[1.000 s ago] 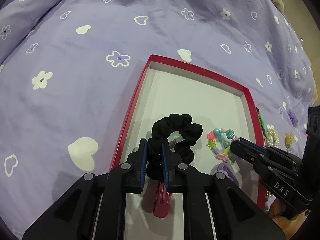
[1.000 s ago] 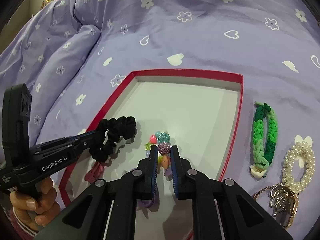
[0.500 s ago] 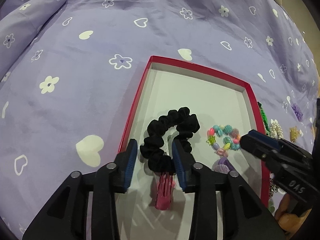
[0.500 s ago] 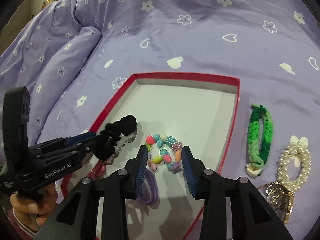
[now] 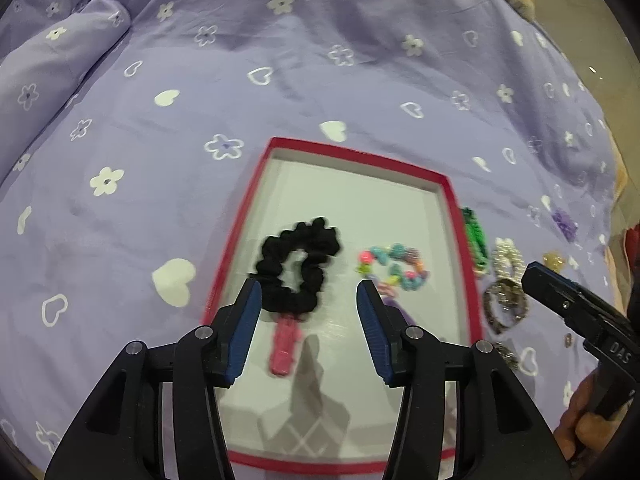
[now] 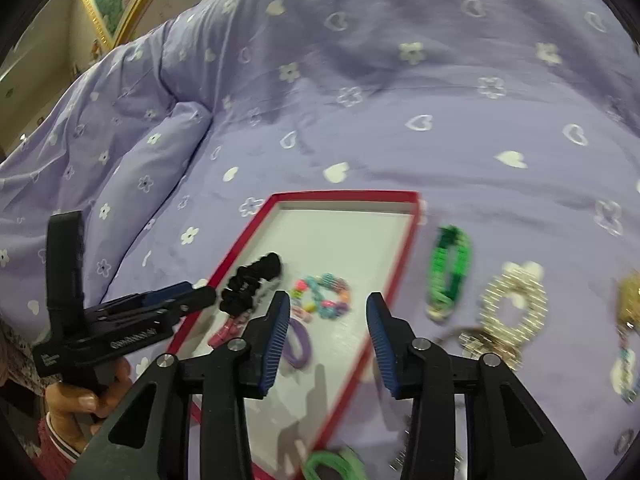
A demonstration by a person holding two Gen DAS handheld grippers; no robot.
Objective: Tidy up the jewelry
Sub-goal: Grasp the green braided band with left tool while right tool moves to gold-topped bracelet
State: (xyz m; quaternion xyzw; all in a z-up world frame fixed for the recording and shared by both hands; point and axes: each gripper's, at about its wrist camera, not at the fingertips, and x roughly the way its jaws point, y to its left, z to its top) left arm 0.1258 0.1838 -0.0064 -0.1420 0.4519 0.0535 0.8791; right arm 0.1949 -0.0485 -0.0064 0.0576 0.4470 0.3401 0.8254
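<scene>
Since a second earlier you let go of both pieces and drew back; your left gripper and right gripper were opening, nothing between the jaws; the black scrunchie and beaded bracelet lay apart inside the red box, beside a pink clip and purple tie; the green bracelet, pearl bracelet and other pieces on the bedspread still awaited you.

Legible markings

The right gripper body carried white letters "DAS"; white lettering on the left gripper body was too blurred to read.
</scene>
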